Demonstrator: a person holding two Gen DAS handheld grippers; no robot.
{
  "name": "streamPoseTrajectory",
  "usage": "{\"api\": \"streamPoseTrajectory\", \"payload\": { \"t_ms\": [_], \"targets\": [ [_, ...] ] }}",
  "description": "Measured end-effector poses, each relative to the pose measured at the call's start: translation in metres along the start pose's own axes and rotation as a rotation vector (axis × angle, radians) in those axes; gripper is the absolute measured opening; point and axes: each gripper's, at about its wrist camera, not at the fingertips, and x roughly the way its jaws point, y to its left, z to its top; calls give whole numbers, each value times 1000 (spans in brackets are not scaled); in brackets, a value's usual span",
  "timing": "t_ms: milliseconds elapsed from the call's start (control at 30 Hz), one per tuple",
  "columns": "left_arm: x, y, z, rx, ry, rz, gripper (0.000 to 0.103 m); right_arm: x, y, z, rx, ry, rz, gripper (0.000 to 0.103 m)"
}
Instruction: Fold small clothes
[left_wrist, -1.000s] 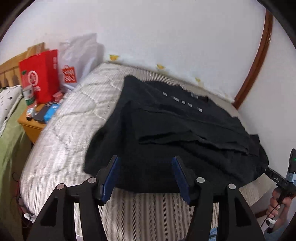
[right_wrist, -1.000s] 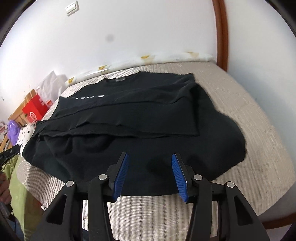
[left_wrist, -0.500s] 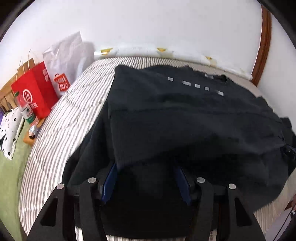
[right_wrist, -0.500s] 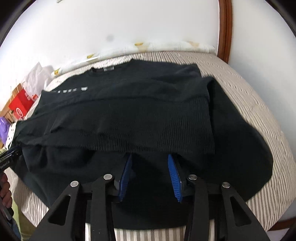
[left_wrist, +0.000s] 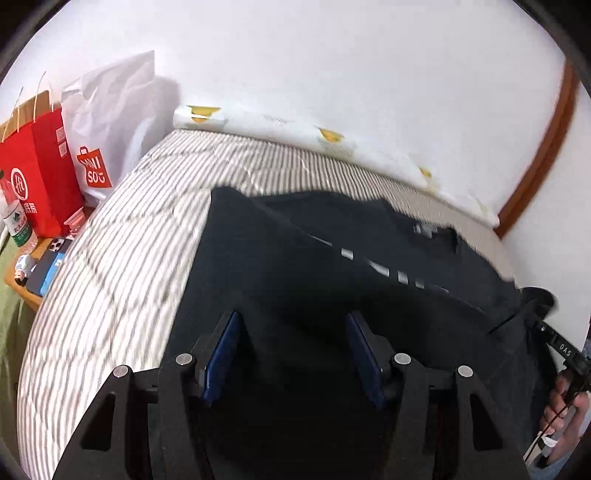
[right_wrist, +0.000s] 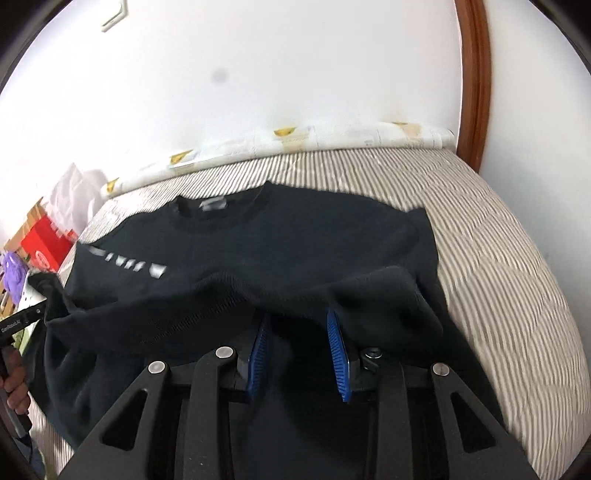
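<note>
The black knit sweater (right_wrist: 295, 243) with small white marks across its chest lay spread on the striped bed (right_wrist: 498, 258), collar toward the wall, its ribbed bottom hem lifted and doubled over the body.

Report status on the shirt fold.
Left gripper shut on black shirt hem. Right gripper has just been closing, hem between jaws. Nothing on the bed blocks the fold.

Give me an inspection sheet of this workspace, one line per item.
Surface: striped bed.
Job's things: black top, hem lifted toward the collar.
Clutter: red bag, white bag, bottle, all beside the bed.
Grippers: left gripper with fabric between its pads, grip unclear; right gripper has just been closing, fabric between its jaws.
Cables: nothing seen.
Surroundings: white wall, wooden trim.
</note>
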Motion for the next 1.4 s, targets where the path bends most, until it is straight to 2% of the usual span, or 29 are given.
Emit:
{"api": "streamPoseTrajectory", "payload": {
  "t_ms": [167,233,300,400,467,567,633,667,733,767,800,867,933,1033,1133,1200,1333,1400],
  "targets": [
    [5,7,16,10,4,13,56,12,-9,35,27,-27,-22,34],
    [8,6,16,41,28,-2,56,10,-14,36,14,-31,-36,43],
    [16,2,19,86,47,3,56,9,-19,34,9,-37,-40,62],
    [33,-2,25,141,78,40,56,14,-28,30,-12,-21,-36,64],
    [44,-1,28,144,105,35,56,19,-30,28,-36,6,-45,64],
    [52,0,30,151,140,-7,45,31,-35,26,-60,47,-40,64],
    [55,-3,31,159,141,-1,42,38,-37,24,-61,69,-27,64],
    [54,-5,31,167,138,8,36,41,-38,24,-60,75,-17,64],
    [51,-7,32,181,126,29,22,44,-38,25,-69,74,2,61],
    [46,-7,32,182,111,32,14,45,-35,26,-84,73,13,46],
    [42,-6,33,178,101,23,12,46,-32,27,-101,71,20,24],
    [28,0,35,149,60,-12,10,39,-24,28,-165,40,23,19],
    [18,8,38,102,35,-54,9,23,-23,31,-187,-29,38,17],
    [11,19,43,38,23,-141,9,-2,-49,44,-75,-126,64,17],
    [11,24,46,5,27,-201,9,-8,-69,58,5,-147,83,17],
    [17,23,44,10,51,-181,10,-8,-72,63,22,-144,97,17],
    [25,14,34,60,82,-100,14,1,-58,60,-49,-127,58,17],
    [26,12,28,75,101,-97,25,8,-57,57,-47,-110,39,17]
  ]
}}
